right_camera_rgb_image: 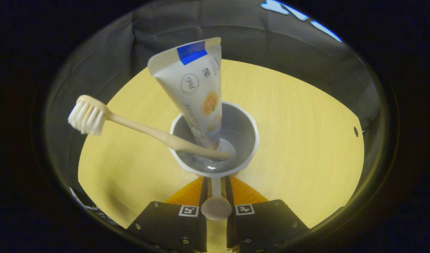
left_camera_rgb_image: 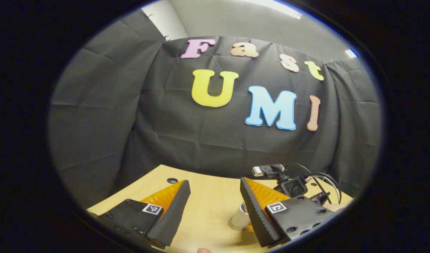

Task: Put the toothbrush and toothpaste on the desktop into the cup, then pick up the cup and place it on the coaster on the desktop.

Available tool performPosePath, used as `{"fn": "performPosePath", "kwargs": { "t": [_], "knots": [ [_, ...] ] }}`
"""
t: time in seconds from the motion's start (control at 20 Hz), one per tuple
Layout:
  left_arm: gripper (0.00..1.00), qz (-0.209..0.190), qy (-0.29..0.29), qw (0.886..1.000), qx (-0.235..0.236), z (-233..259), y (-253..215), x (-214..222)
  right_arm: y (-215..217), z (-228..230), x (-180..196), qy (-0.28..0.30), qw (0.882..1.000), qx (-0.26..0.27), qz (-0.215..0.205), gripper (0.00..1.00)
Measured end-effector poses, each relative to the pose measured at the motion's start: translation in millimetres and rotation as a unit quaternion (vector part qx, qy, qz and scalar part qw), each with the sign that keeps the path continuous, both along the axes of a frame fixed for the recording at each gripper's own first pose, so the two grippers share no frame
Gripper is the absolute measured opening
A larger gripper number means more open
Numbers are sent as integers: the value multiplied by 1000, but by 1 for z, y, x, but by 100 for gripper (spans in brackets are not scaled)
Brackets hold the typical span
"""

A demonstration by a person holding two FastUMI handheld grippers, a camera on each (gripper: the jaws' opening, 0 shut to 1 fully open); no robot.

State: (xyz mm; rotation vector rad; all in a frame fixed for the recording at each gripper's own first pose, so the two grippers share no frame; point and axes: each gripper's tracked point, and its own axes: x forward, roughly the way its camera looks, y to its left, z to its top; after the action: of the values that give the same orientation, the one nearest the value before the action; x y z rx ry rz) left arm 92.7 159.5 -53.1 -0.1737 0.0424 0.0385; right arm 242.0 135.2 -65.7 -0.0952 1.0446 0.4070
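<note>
Right gripper [right_camera_rgb_image: 215, 189]: seen at the bottom centre of the right gripper view; its jaws were pressed onto the cup's handle [right_camera_rgb_image: 216, 200], which was pinched between both fingers.
Cup [right_camera_rgb_image: 248, 140]: shown at the centre of the right gripper view, looked into from above, with the desk [right_camera_rgb_image: 299, 133] spread all around it in the frame. A small part of it [left_camera_rgb_image: 240, 217] was also seen at the lower centre of the left gripper view, just beside the left gripper's right-hand finger.
Toothpaste [right_camera_rgb_image: 197, 88]: stood inside the cup, cap end down at the bottom, its flat end tilted toward the upper left of the frame.
Toothbrush [right_camera_rgb_image: 141, 130]: rested in the cup with its handle end at the bottom, laid across the left rim; its bristled head [right_camera_rgb_image: 85, 118] was held out at the left of the frame.
Left gripper [left_camera_rgb_image: 215, 209]: seen at the bottom of the left gripper view; its jaws were spread wide, with nothing between them but bare desk [left_camera_rgb_image: 211, 200].
Other gripper's body [left_camera_rgb_image: 293, 186]: found at the lower right of the left gripper view, with black cables looped over it, behind the left gripper's right-hand finger.
Coaster: could not be made out for certain.
Hole [left_camera_rgb_image: 172, 180]: set in the desk at the lower left centre of the left gripper view, near the wall cloth [left_camera_rgb_image: 106, 116].
</note>
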Motion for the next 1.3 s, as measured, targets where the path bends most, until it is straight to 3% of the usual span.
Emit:
{"fn": "performPosePath", "kwargs": {
  "t": [0.15, 0.2, 0.3, 0.35, 0.4, 0.45, 0.55, 0.65, 0.85, 1.1, 1.3],
  "knots": [
    [93, 3, 3, 1000, 1, -2, 6, -1, 2, 11, -6, -5, 1000, 1, -1, 23],
    [92, 3, 3, 1000, 2, -2, 5, -2, -2, 22, -12, -8, 1000, 2, 0, 32],
    [92, 3, 3, 1000, 5, 0, 5, -2, -13, 53, -24, -14, 1000, 9, 1, 31],
    [92, 2, 2, 1000, 5, 1, 4, -2, -19, 70, -31, -16, 1000, 14, 1, 45],
    [91, 1, 1, 1000, 6, 2, 2, -2, -19, 65, -37, -19, 1000, 21, 1, 48],
    [91, -1, 0, 1000, 7, 4, 0, -2, -19, 65, -39, -23, 999, 26, 1, 57],
    [91, -4, -1, 1000, 8, 7, -5, -3, -22, 65, -46, -27, 999, 33, -1, 58],
    [91, -6, -2, 1000, 9, 8, -9, -3, -33, 74, -54, -35, 999, 37, -7, 71],
    [91, -11, -6, 1000, 14, 11, -20, -5, -58, 102, -67, -86, 993, 65, -38, 76],
    [92, -28, -10, 999, 16, 23, -50, -9, -105, 155, -73, -212, 969, 88, -85, 75],
    [92, -45, -13, 999, 20, 34, -79, -12, -149, 211, -71, -332, 931, 89, -125, 75]
  ]
}}
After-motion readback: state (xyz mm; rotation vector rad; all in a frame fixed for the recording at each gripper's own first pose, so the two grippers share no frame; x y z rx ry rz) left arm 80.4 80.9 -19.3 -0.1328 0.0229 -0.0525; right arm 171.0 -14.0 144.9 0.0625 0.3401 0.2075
